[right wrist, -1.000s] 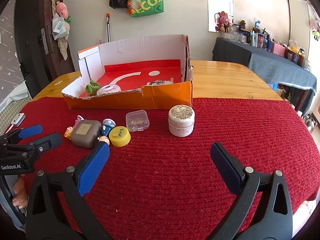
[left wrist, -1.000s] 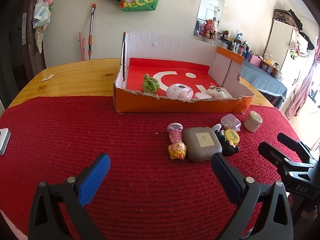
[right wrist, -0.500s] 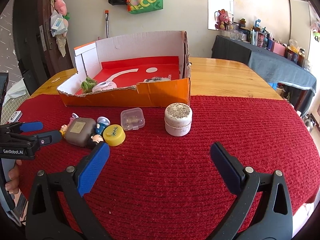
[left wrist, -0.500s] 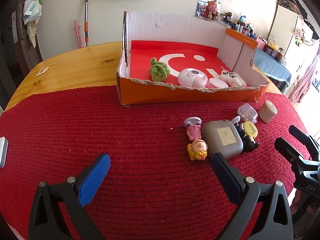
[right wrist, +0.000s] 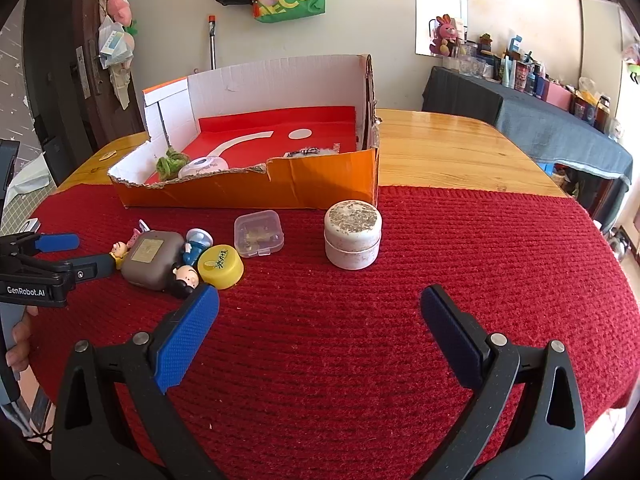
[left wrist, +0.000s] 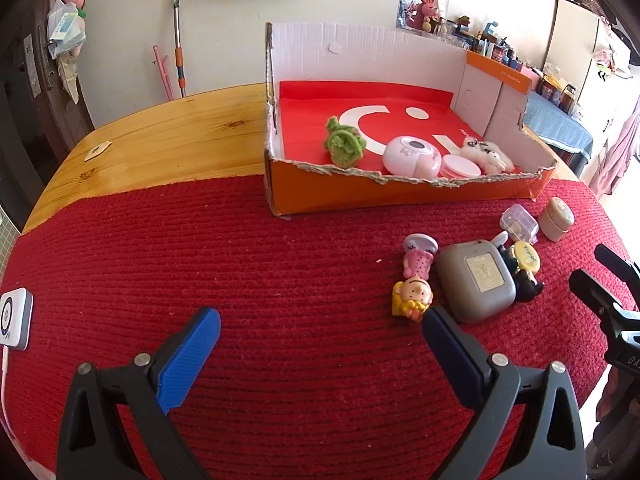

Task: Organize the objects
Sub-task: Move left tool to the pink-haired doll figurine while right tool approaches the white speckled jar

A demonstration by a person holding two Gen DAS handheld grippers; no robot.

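Note:
An open orange cardboard box point(left wrist: 400, 194) point(right wrist: 320, 184) sits on the red mat and holds a green knitted toy point(left wrist: 344, 142), a white round device point(left wrist: 412, 156) and a white fluffy toy point(left wrist: 486, 154). In front of it lie a doll figurine point(left wrist: 414, 280), a grey-brown case point(left wrist: 476, 280) point(right wrist: 150, 258), a yellow lid point(right wrist: 220, 266), a clear small box point(right wrist: 259, 233) and a white round jar point(right wrist: 352, 234). My left gripper point(left wrist: 320, 336) is open, just left of the doll. My right gripper point(right wrist: 318, 312) is open, in front of the jar.
The red mat point(left wrist: 240, 280) covers the near part of a round wooden table point(left wrist: 168, 140). A small white device point(left wrist: 14, 320) lies at the mat's left edge. A dark-covered side table point(right wrist: 540, 120) with bottles stands to the right. A hand point(right wrist: 20, 340) grips the left gripper.
The left gripper has moved forward and left, so the box and the toy cluster sit further right and closer. The right gripper has edged closer to the jar.

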